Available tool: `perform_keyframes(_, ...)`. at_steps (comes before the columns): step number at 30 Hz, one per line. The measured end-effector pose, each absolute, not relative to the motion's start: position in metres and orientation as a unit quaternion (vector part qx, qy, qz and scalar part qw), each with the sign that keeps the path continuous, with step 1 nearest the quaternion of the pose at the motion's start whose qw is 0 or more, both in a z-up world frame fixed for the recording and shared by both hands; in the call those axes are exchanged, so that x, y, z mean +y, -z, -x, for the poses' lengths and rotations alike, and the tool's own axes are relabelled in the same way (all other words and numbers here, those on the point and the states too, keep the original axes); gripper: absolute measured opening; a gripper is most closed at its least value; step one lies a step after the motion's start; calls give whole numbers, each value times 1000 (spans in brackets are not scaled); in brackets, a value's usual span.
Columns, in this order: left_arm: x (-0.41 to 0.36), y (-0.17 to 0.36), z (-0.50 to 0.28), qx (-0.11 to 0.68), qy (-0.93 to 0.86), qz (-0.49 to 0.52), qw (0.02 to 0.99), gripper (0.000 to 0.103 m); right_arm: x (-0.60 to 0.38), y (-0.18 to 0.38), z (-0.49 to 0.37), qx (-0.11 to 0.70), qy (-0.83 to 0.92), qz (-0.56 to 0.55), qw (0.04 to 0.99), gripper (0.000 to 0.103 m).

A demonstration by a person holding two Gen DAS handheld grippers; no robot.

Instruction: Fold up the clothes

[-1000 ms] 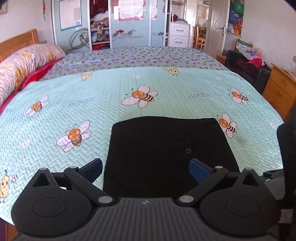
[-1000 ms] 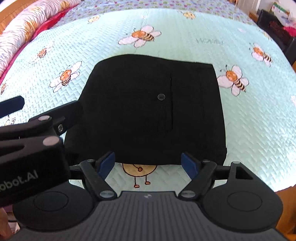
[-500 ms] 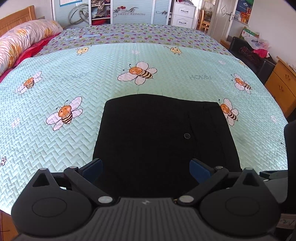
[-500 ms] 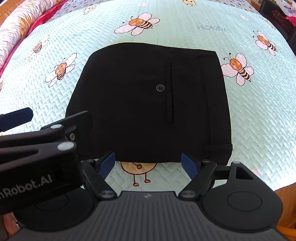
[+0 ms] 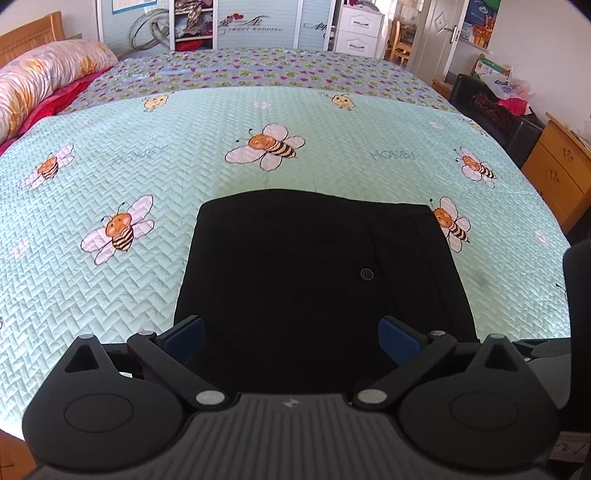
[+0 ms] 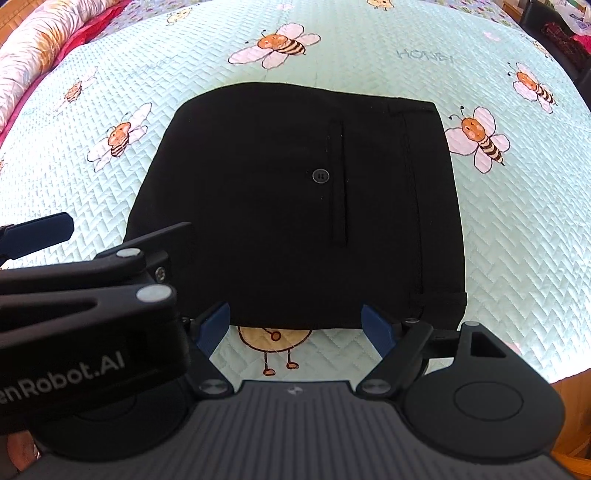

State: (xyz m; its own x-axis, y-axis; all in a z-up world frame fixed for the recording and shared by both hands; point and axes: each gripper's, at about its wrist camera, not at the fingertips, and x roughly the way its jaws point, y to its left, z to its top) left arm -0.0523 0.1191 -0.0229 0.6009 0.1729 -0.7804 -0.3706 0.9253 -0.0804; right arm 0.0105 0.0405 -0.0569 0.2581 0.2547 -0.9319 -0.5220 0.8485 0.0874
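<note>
- Pillow (image 5: 40,77): floral, lying along the far left edge of the bed, beside a wooden headboard (image 5: 31,31)
- Bedspread (image 5: 184,177): pale green, quilted in a zigzag pattern and printed with bees; it covers the near part of the bed
- Left hand-held gripper (image 5: 291,338): jaws spread wide with nothing between the blue pads (image 5: 184,334); it hangs over the near left part of the folded garment and, in the right wrist view (image 6: 122,236), enters from the left edge with one finger over the garment's left margin
- Folded black trousers (image 6: 295,199): lying flat on the bedspread near the bed's front edge as a roughly square packet; a welt pocket with a small button (image 6: 320,175) faces up, and the waistband runs along the right side
- Right hand-held gripper (image 6: 297,326): jaws wide and empty, poised just above the near edge of the trousers, with a bee print showing between the pads; whether the pads touch the cloth cannot be told
- Wooden dresser (image 5: 557,173): standing off the bed's right side
</note>
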Motion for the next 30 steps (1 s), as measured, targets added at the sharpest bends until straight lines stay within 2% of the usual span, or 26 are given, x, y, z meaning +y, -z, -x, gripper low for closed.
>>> perform_keyframes(6,119,21,50,404,-127,118,898,103,37,59,-11,555,-249,110,786,80)
perform_keyframes(9,130,9,60,356,-87,144,919,103,22,48,-13,543,-240,76,801,80)
perform_keyframes(12,150,4,65,313,-51,157,935,103,-12,21,-3,460,-268,-7,846,80)
perform_keyframes(14,166,6,64,301,-49,156,939,103,-37,21,2,402,-303,-62,862,98)
perform_keyframes(20,215,31,62,307,-58,200,929,103,-111,104,-2,445,-291,-304,790,99)
perform_keyframes(25,227,47,57,330,-47,196,922,103,-122,169,18,469,-235,-384,760,99)
perform_keyframes(30,241,58,49,342,-42,214,914,103,-108,198,11,457,-232,-428,745,99)
